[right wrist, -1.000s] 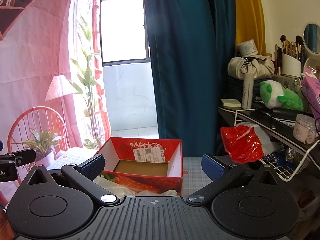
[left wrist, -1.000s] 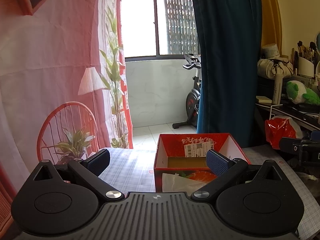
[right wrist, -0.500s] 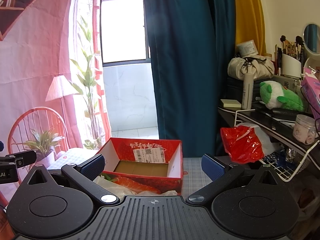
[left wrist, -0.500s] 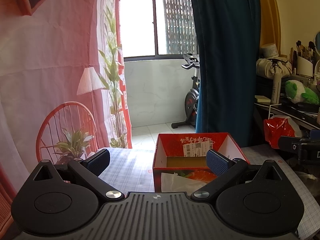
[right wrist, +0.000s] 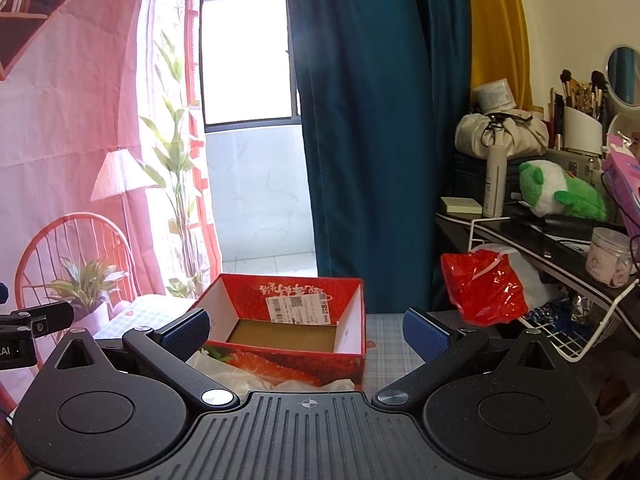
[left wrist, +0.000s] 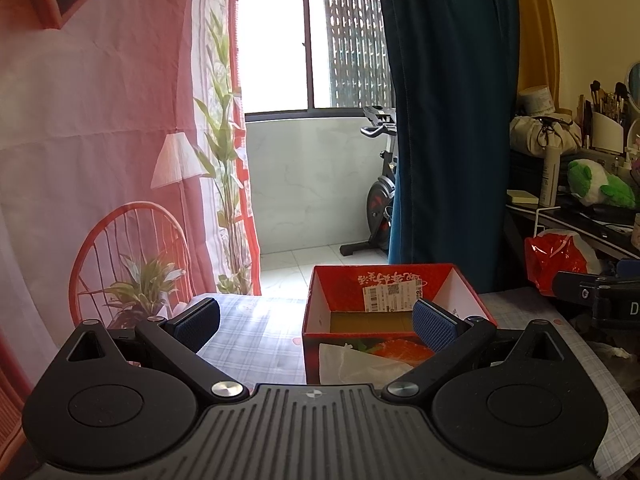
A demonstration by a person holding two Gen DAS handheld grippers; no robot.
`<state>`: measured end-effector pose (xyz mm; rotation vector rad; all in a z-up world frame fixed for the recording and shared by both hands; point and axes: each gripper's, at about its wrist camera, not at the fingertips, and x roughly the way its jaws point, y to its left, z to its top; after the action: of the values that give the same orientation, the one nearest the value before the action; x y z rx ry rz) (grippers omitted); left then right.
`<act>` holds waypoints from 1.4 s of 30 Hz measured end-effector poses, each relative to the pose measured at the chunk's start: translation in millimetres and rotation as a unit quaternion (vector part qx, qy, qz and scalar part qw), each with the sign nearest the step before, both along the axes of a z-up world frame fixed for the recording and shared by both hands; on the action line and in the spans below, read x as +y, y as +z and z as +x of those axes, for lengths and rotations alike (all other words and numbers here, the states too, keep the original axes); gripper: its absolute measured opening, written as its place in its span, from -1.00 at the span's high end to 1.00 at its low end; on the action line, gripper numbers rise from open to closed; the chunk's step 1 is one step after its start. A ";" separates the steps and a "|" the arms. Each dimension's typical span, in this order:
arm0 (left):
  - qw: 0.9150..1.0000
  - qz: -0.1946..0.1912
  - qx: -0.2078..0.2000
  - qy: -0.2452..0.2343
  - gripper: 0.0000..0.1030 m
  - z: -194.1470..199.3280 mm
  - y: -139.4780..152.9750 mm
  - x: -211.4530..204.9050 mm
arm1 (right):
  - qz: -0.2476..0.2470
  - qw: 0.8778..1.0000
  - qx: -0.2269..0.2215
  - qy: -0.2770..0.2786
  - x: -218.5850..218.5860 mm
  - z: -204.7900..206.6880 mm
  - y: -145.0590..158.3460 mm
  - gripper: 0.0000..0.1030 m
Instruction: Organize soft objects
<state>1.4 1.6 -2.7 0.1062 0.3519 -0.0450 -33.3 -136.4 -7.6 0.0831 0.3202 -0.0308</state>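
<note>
Your left gripper (left wrist: pixel 316 320) and right gripper (right wrist: pixel 306 330) both hover with fingers spread wide, gripping nothing. The red cardboard box (right wrist: pixel 296 320) sits open on the checked worktop (left wrist: pixel 256 340) ahead; white plastic wrap (right wrist: pixel 232 376) lies against its near side.

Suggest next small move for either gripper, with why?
Probably lower the right gripper toward the crumpled white soft material lying just before the open red cardboard box: both grippers are open and empty, the box floor looks bare, and that material sits nearest its fingers.
</note>
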 end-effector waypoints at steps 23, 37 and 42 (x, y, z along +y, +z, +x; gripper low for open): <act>1.000 -0.009 -0.012 -0.001 -1.00 5.5 -18.4 2.6 | 0.019 1.000 -0.019 0.014 -8.2 1.7 -20.8 -0.99; 0.995 -0.037 0.090 -0.037 -1.00 40.8 -89.0 22.4 | 0.021 0.995 0.049 0.087 13.6 27.6 -108.3 -0.99; 0.994 -0.020 0.108 -0.029 -1.00 43.9 -110.6 30.1 | 0.010 0.993 0.083 0.082 26.4 29.1 -135.7 -0.99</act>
<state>45.3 31.6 -113.3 0.0724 0.5636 -0.1206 -4.2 -110.0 -143.3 0.0733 0.4936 0.1290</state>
